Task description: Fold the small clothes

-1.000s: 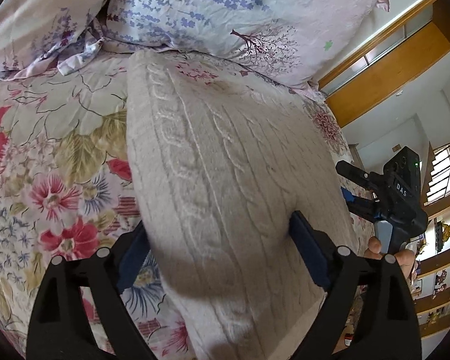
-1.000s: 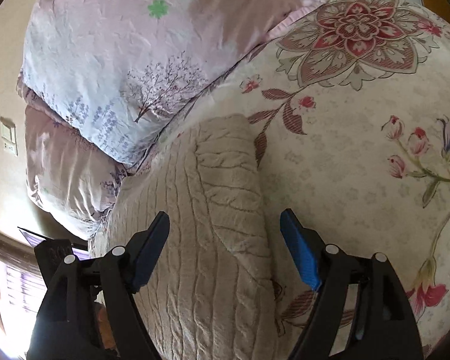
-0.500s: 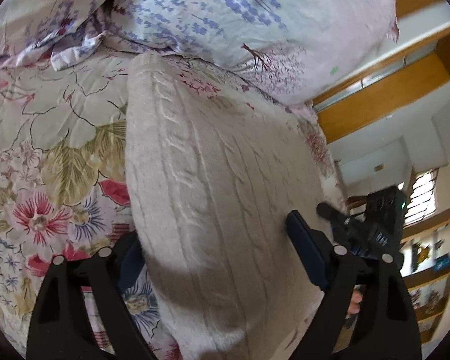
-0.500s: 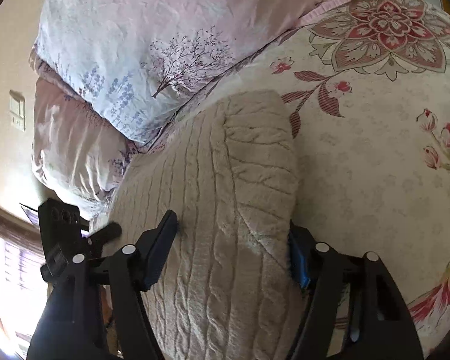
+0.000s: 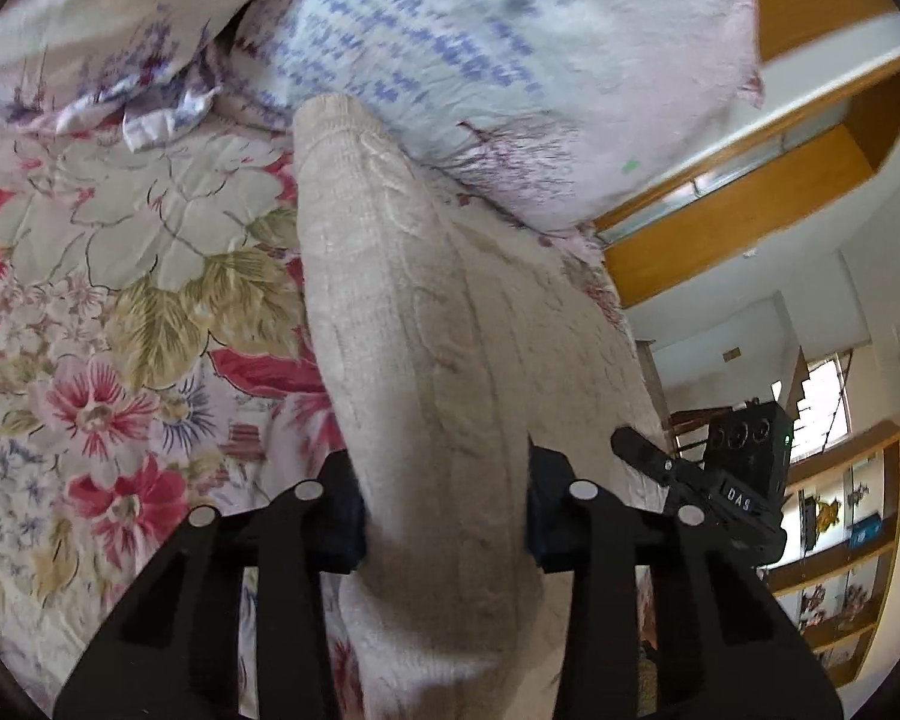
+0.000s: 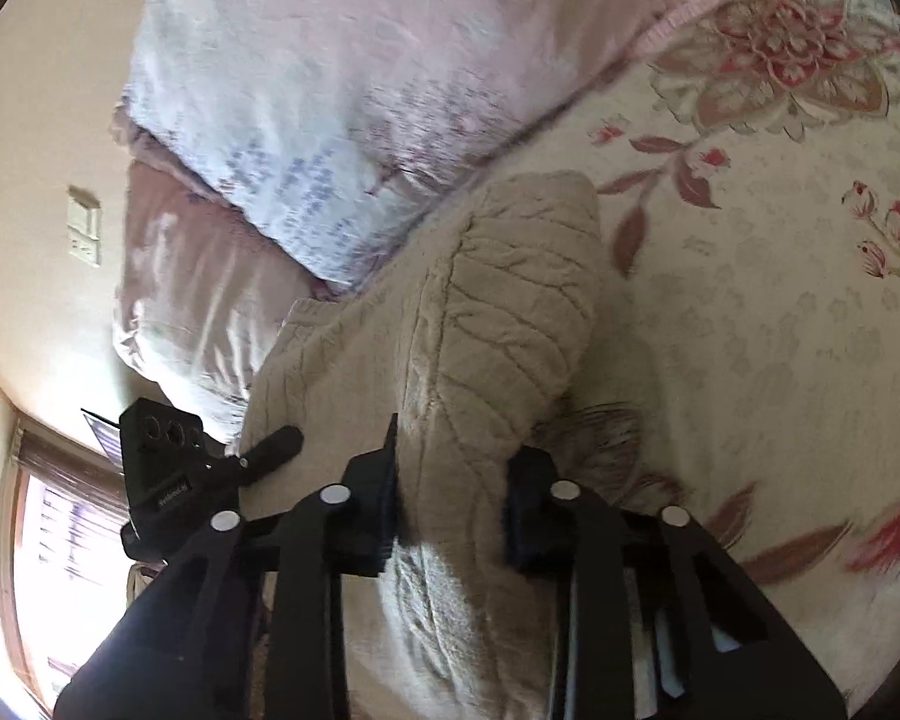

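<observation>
Beige knit sweater (image 5: pixel 426 372) lies on the floral quilt (image 5: pixel 120 276) below the pillows (image 5: pixel 510 60); left gripper (image 5: pixel 444 516) pinches one raised edge; right gripper (image 6: pixel 450 510) pinches the other.

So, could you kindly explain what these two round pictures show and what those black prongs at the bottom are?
No robot here: a person carries a hand-held two-finger gripper in each hand, each with a fisheye camera looking along its fingers, hence the round pictures. One picture is from the left gripper, the other from the right gripper. Each also glimpses the other tool. Both are shut on a beige cable-knit sweater, pinching its near edge. It lies on a floral bedspread, with pillows behind it.
</observation>
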`<action>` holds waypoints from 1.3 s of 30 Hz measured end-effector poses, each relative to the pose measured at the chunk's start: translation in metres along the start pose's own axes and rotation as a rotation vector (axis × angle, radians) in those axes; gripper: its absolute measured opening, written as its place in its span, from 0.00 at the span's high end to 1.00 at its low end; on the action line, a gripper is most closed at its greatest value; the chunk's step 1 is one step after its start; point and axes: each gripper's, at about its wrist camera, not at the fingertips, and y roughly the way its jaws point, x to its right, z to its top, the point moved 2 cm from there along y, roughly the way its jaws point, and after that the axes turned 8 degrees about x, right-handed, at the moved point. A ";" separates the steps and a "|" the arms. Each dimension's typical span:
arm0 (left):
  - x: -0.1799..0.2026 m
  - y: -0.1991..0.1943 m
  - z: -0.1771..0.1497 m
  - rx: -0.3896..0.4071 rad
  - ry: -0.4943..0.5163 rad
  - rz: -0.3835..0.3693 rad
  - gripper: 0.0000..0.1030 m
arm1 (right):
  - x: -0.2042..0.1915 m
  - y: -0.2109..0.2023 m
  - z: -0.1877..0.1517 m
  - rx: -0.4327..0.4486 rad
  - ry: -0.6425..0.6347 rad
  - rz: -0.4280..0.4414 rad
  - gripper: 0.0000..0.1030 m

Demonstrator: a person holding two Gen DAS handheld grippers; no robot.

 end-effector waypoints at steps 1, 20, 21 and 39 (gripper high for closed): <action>0.002 -0.005 -0.001 0.002 0.011 -0.008 0.64 | -0.008 -0.002 -0.001 0.011 -0.009 0.012 0.75; -0.107 -0.118 0.007 0.094 -0.055 0.164 0.61 | -0.111 0.105 -0.043 -0.096 -0.212 -0.007 0.78; -0.111 -0.119 0.008 0.092 -0.067 0.150 0.61 | -0.117 0.106 -0.039 -0.074 -0.232 -0.008 0.78; -0.138 -0.120 0.013 0.075 -0.143 0.092 0.55 | -0.092 0.161 -0.038 -0.301 -0.098 0.107 0.62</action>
